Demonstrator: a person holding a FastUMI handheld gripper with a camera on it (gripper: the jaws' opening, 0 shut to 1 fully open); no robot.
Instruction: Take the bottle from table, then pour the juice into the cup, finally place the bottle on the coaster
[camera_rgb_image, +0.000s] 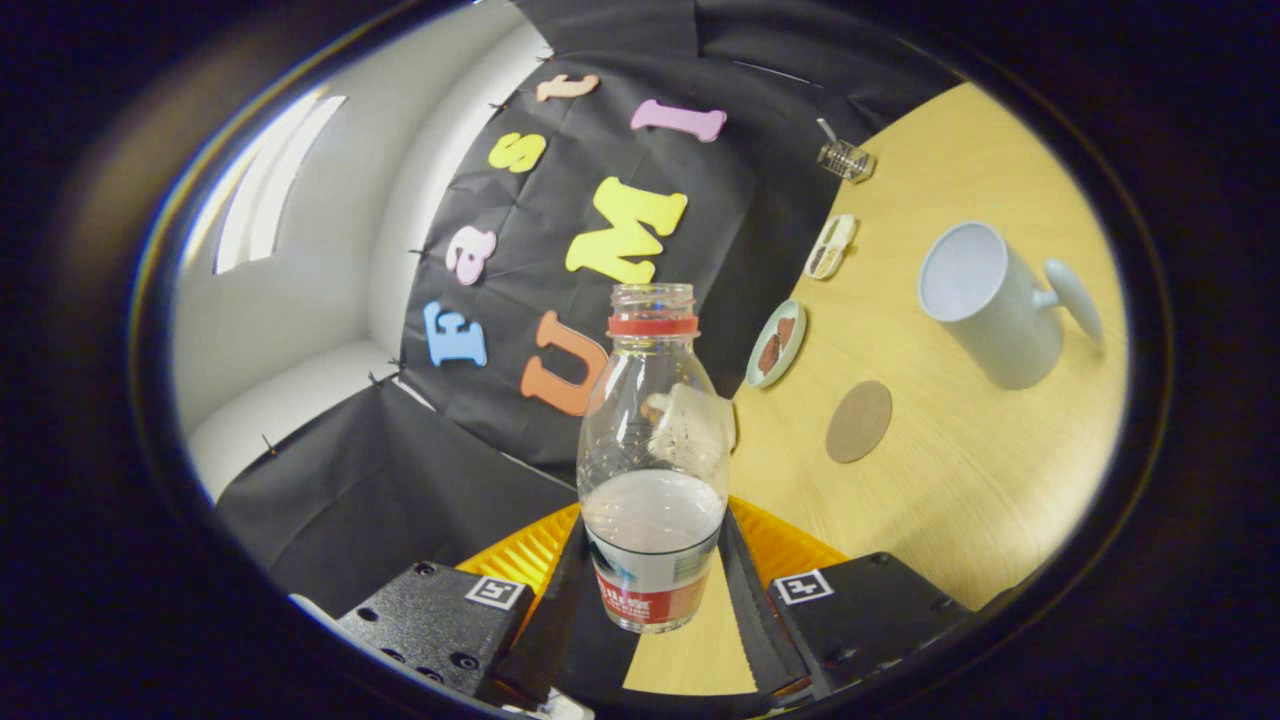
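So the gripper (652, 560) had its two fingers clamped on the lower part of a clear plastic bottle with a red neck ring and a red-and-white label (652, 470) — one finger pressing each side of the label band, cap off, mouth open at the top. The whole view was rolled, so the light wooden round table (960, 500) sloped up toward 2 o'clock while the bottle stood straight along the fingers. A whitish liquid filled roughly the bottom third of the bottle. From the bottle, a round brown-grey coaster (859, 421) lay flat on the wood at about 2 o'clock, near but apart. Further out the same way sat a white ceramic mug with a handle (990, 300), its inside looking white, well apart from the coaster. At about 1 o'clock there was a small pale green plate with brown food (776, 343), beyond it a small oval dish (831, 246), and furthest off a little clear glass container (846, 158) near the table's rim — contents too small to tell.
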